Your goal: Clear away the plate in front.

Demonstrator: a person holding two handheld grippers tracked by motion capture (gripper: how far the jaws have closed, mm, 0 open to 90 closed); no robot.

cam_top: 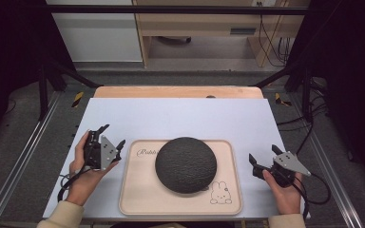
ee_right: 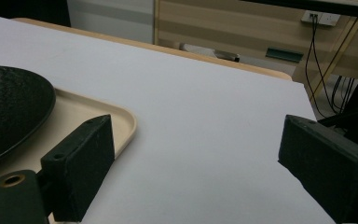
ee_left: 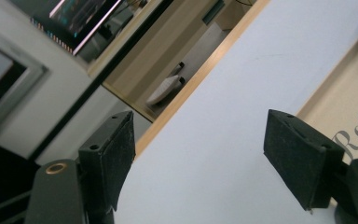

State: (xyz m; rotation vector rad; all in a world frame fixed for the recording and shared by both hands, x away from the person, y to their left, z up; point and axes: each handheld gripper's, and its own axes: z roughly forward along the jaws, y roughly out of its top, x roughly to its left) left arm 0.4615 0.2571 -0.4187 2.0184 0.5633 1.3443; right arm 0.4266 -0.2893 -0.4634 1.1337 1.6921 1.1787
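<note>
- Two grippers are seen flanking the tray (cam_top: 132, 190), which lies at the near edge of the counter (cam_top: 180, 116); the dark domed object (cam_top: 186, 164) rests at the tray's middle.
- The left gripper (cam_top: 112, 136) is held released, nothing between its jaws, just off the tray's left edge.
- The right gripper (cam_top: 263, 155) is likewise spread and empty, near the tray's right edge.
- The dome is best approached from both sides evenly, jaws kept low; it lies apart from both pairs.

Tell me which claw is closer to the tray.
The left claw, almost at the tray's left rim; the right claw sits farther off.
</note>
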